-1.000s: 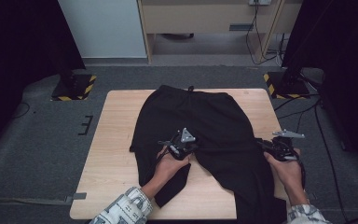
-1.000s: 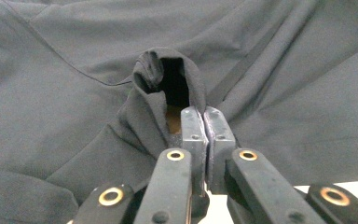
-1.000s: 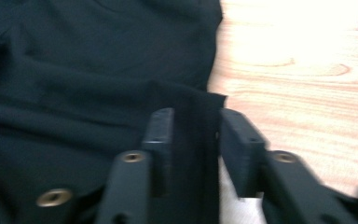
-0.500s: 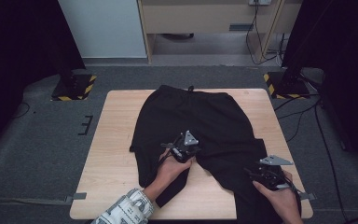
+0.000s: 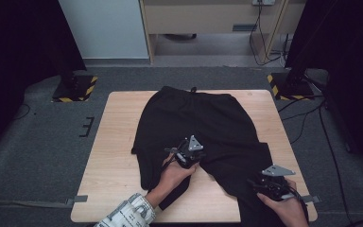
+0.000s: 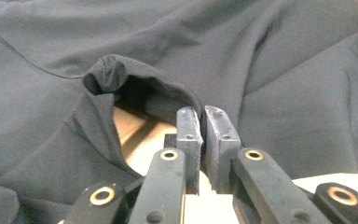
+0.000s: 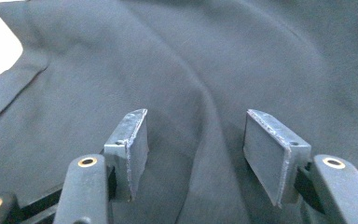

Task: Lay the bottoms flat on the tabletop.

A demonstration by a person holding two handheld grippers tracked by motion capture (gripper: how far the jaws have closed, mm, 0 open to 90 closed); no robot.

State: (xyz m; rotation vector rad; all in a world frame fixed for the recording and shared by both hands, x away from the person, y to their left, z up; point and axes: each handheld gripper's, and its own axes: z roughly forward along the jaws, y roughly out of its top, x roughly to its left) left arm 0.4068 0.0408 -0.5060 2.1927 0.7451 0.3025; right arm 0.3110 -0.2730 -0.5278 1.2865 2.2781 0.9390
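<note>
a pair of black trousers (image 5: 203,132) is lying spread over the wooden tabletop (image 5: 118,142), its waistband toward the tabletop's far edge and its legs running back toward the person. the leg on the person's right is reaching the near edge of the tabletop, while the other leg is folded short and ending partway across the wood.

the left claw (image 5: 182,153) is sitting over the middle of the trousers, at the spot where the two legs are parting. in the left gripper view this claw (image 6: 204,133) is nearly together, its jaws standing with only a thin slit between them. they have just been easing apart a little. a raised fold of the cloth is arching just beyond the tips, with bare wood showing under it, but whether the pads are pinching any fabric i cannot tell.

the right claw (image 5: 260,182) is hovering over the lower part of the right leg of the trousers, close to the near right corner of the tabletop. in the right gripper view this claw (image 7: 196,140) is standing apart, its two pads wide of each other, with dark cloth lying flat beneath and between them and nothing gripped.

a patterned sleeve (image 5: 130,213) is covering the person's left forearm by the near edge of the tabletop.
</note>
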